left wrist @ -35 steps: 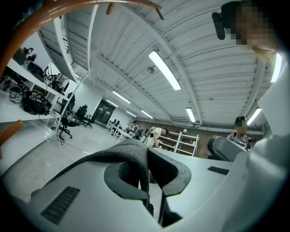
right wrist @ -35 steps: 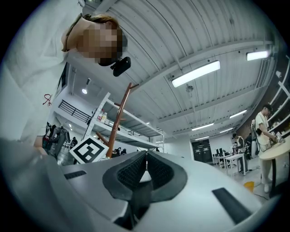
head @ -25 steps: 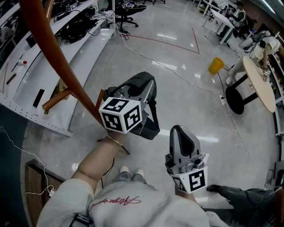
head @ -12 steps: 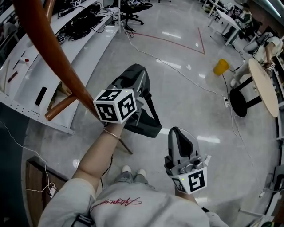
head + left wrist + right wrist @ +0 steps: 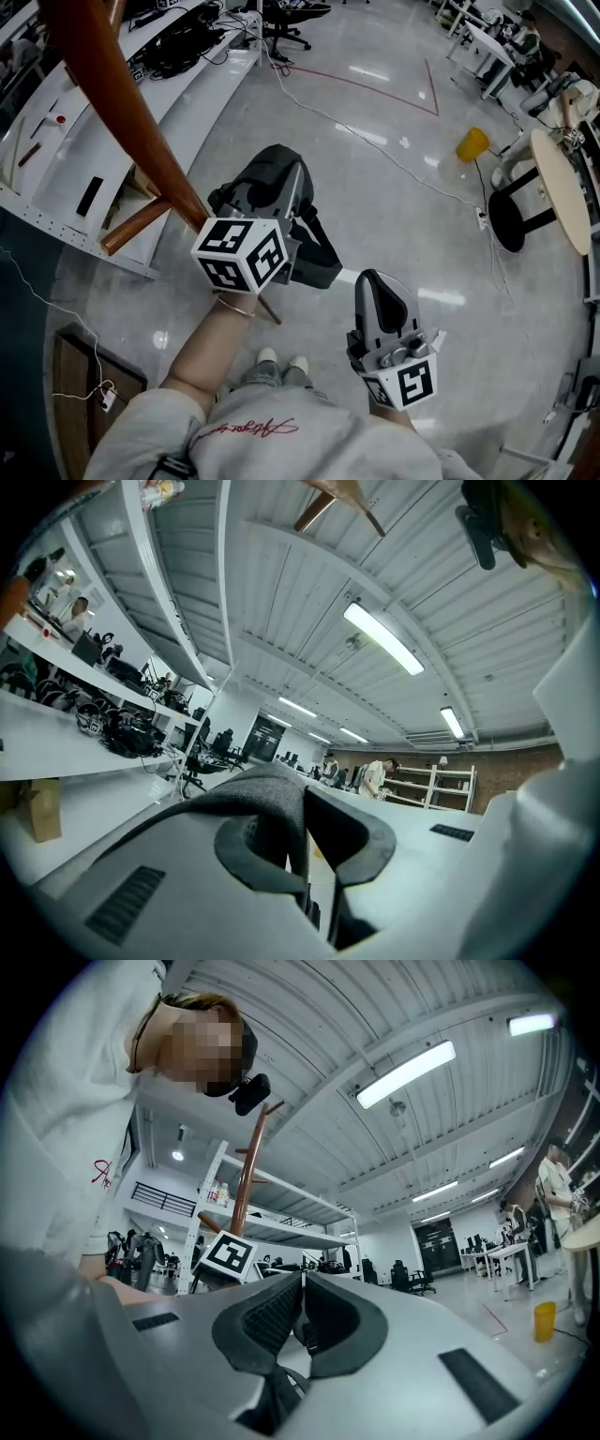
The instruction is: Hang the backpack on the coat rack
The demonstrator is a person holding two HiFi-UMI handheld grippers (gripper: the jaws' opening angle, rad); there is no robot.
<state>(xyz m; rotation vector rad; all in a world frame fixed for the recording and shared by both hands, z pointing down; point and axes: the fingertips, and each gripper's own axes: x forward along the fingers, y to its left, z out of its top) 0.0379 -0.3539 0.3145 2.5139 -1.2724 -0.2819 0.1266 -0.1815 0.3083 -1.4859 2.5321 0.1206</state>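
Note:
The coat rack is a brown wooden pole slanting from the top left of the head view, with a peg low on it. Its pole also shows in the right gripper view, and its pegs show overhead in the left gripper view. My left gripper is right beside the pole, jaws shut on a thin dark strap. The black backpack hangs under it, mostly hidden by the gripper. My right gripper hovers lower right, shut and empty.
A long white bench with cables and tools runs along the left. A cable crosses the glossy floor. A yellow bucket, a black stool and a round table stand at the right. My shoes are below.
My left gripper has shifted a little leftward with the backpack, staying next to the pole. The right gripper has hardly moved.

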